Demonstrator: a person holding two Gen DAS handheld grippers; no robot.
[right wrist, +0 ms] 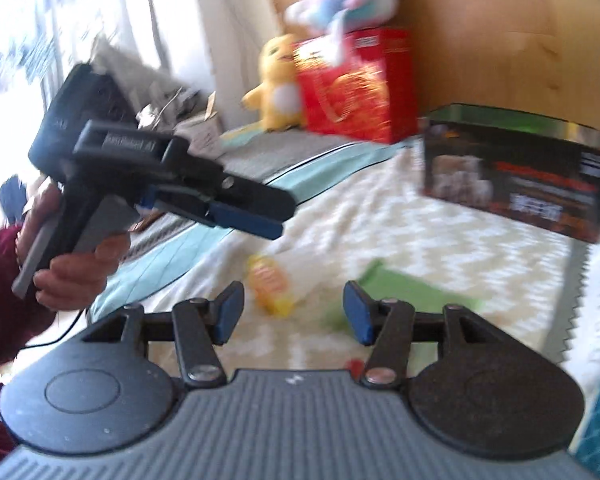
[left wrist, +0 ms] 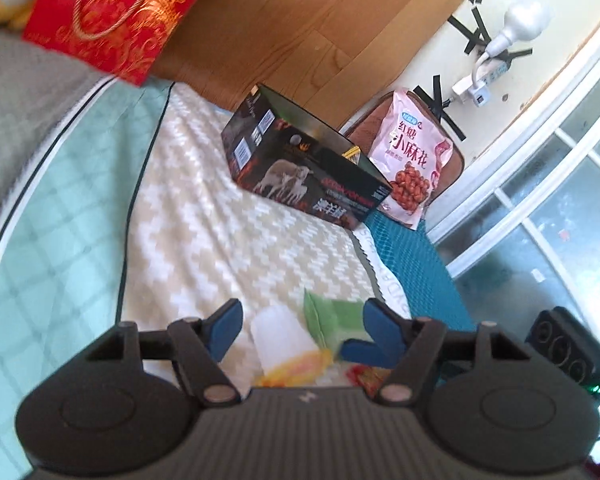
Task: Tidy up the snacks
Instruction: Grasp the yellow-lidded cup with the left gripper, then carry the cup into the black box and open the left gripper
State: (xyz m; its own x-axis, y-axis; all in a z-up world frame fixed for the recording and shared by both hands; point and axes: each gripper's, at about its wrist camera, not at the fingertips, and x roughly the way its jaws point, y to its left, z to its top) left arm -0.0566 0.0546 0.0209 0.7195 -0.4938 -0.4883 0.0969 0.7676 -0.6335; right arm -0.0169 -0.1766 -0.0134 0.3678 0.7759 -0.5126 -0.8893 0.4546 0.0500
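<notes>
Left claw [left wrist: 300, 332] open, black box [left wrist: 300, 168] ahead

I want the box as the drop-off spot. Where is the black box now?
The black box sits on the patterned bedspread near the wooden headboard, with the pink snack bag just right of it.

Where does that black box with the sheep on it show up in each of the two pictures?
Left wrist view: black box, centre, on the patterned cover, beside a pink snack bag.
Right wrist view: black box, right side, middle height.
Shared landmark: red gift box.
</notes>
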